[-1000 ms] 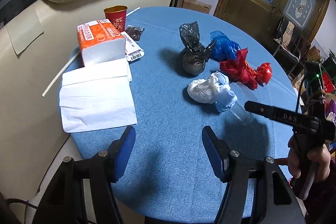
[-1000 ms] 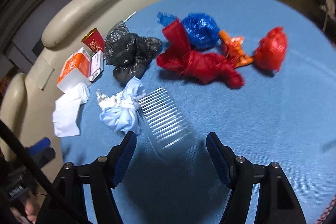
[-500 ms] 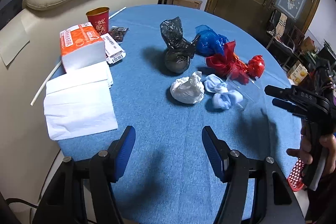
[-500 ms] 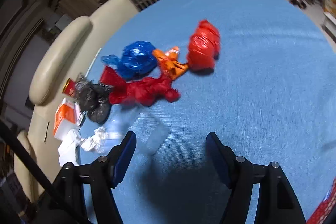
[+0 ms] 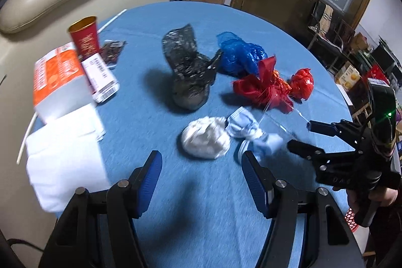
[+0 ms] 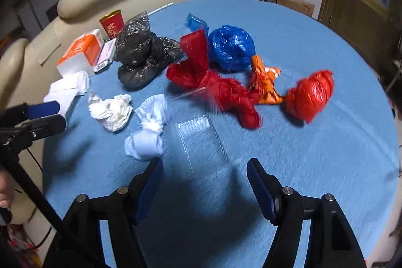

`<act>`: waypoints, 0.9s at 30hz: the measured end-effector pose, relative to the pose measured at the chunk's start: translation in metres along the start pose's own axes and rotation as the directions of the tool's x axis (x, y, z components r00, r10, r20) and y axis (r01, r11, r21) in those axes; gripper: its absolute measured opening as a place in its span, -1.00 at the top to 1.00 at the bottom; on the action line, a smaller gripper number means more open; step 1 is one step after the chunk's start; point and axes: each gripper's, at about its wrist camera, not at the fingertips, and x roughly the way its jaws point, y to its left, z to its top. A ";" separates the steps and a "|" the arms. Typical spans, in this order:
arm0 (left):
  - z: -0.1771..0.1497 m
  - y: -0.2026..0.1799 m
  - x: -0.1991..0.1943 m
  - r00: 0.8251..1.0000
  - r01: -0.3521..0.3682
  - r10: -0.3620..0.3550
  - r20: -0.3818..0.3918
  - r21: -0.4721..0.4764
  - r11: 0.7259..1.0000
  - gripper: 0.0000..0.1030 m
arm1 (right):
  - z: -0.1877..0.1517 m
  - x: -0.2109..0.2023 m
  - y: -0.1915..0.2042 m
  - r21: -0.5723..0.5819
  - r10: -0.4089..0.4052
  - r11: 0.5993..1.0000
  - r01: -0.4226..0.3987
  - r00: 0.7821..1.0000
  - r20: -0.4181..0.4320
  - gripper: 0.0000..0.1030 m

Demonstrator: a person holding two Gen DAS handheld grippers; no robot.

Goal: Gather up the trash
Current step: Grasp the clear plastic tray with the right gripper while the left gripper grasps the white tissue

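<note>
Lying almost invisible on the blue cloth surface (image 6: 314, 167), a ribbed clear plastic cup (image 6: 201, 140) blurs just ahead of the right claw (image 6: 204, 178), which stands released and empty. Beside it sit crumpled white tissue (image 6: 113, 111), a knotted pale wad (image 6: 148, 135), and crinkly black (image 6: 140, 59), blue (image 6: 231, 47) and red bags (image 6: 226, 94). Released too, the left claw (image 5: 201, 176) has drifted closer to the tissue since a second ago.
</note>
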 end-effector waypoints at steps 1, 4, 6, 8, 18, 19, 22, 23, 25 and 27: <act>0.004 -0.003 0.005 1.000 0.010 -0.010 -0.003 0.007 1.000 -0.29 | 0.003 0.004 0.000 -0.002 0.000 1.000 0.000 1.000 -0.007 -0.41; 0.012 -0.007 0.018 1.000 0.024 -0.024 -0.017 0.006 1.000 -0.29 | 0.010 0.011 -0.002 -0.002 0.007 1.000 -0.007 1.000 -0.018 -0.41; 0.015 -0.009 0.025 0.999 0.036 -0.036 -0.025 0.009 0.999 -0.29 | 0.012 0.014 -0.004 0.017 0.003 1.000 -0.003 1.000 -0.016 -0.41; 0.016 -0.010 0.031 0.999 0.036 -0.035 -0.036 0.012 0.999 -0.02 | 0.012 0.014 -0.007 0.039 0.024 0.999 -0.023 1.000 -0.013 -0.39; 0.008 -0.010 0.042 0.998 0.025 -0.024 -0.064 0.020 0.999 0.61 | 0.001 0.005 0.001 0.046 0.039 0.998 -0.041 0.999 0.036 -0.15; 0.007 -0.011 0.040 0.998 0.022 -0.021 -0.061 0.023 0.999 0.62 | -0.001 0.004 0.002 0.046 0.041 0.998 -0.043 0.998 0.039 -0.13; 0.002 -0.015 0.035 0.998 0.017 -0.015 -0.055 0.045 0.999 0.65 | -0.007 -0.003 0.005 0.049 0.044 0.998 -0.047 0.998 0.051 -0.13; 0.000 -0.018 0.032 0.999 0.011 -0.009 -0.050 0.055 0.998 0.65 | -0.010 -0.006 0.004 0.053 0.046 0.997 -0.049 0.997 0.055 -0.13; -0.005 -0.023 0.024 0.999 0.003 0.000 -0.036 0.066 0.998 0.65 | -0.015 -0.012 0.003 0.066 0.052 0.996 -0.056 0.997 0.065 -0.13; -0.007 -0.027 0.017 1.000 -0.001 0.003 -0.022 0.071 0.997 0.66 | -0.020 -0.019 0.002 0.077 0.053 0.995 -0.059 0.996 0.075 -0.13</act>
